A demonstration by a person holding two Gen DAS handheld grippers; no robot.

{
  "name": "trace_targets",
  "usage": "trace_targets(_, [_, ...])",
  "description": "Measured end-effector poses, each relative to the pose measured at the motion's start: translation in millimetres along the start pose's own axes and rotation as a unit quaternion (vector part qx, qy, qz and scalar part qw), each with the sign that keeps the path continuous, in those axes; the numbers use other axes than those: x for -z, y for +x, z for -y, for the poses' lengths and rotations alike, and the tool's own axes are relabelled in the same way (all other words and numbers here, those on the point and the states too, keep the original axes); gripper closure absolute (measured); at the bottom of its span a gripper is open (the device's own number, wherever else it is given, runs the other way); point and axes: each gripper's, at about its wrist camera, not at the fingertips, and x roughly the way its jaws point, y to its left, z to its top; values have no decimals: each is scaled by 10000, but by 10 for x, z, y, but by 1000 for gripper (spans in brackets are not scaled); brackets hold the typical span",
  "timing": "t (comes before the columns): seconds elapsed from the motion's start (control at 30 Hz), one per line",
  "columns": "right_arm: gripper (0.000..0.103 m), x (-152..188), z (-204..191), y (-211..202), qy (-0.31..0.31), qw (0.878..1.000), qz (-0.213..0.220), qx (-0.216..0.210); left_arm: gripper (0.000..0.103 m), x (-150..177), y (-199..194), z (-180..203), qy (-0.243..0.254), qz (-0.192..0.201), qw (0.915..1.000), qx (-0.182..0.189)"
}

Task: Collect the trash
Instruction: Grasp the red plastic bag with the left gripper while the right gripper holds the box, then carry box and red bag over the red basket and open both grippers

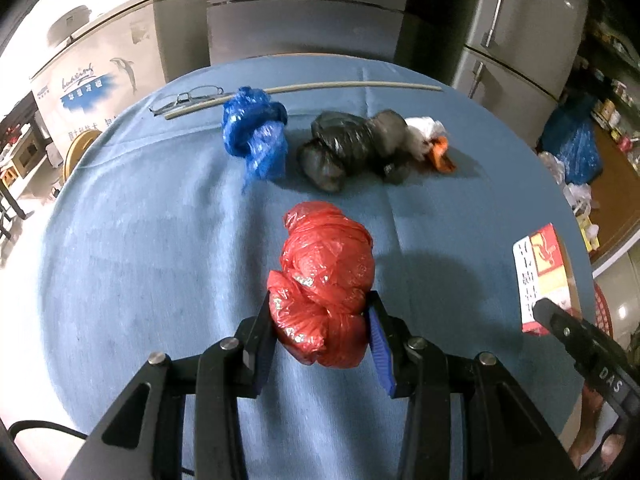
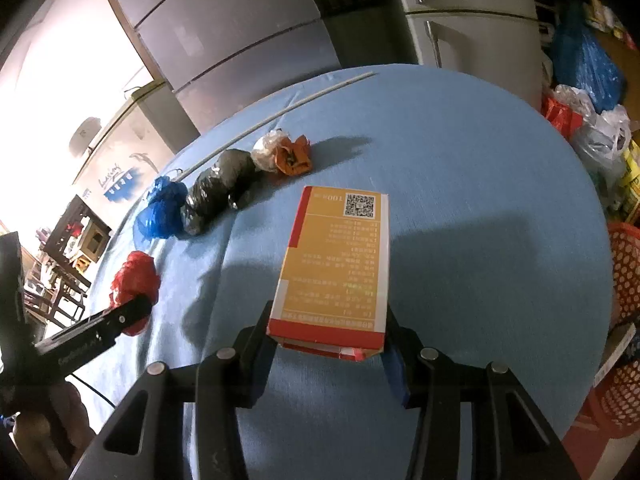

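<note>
Left tool [image 1: 322, 326] clamped on one red bag [image 1: 326, 284], right tool [image 2: 328, 338] on one box [image 2: 334, 268], long axis pointing away, above the tabletop [image 2: 460, 200]. Beyond: one blue bag [image 1: 256, 132], one black bag [image 1: 352, 148].

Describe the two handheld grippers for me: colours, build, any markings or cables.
Both are black, angular linkage frames with silver round pivot pins. The left gripper and right gripper each have blue pads inside their fingers. White lettering runs along each body's side. A thin black cable trails below the left gripper.
</note>
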Motion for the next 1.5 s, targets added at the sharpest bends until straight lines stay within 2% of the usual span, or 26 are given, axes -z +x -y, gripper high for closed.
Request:
trace_targets(0.37, [53, 116, 65, -86, 51, 10000, 35, -49, 60, 192, -51, 201, 279, -96, 9996, 52])
trace_targets(1.5, [53, 316, 322, -499, 239, 9990, 355, 140, 60, 303, -153, 516, 663, -1, 9978, 90])
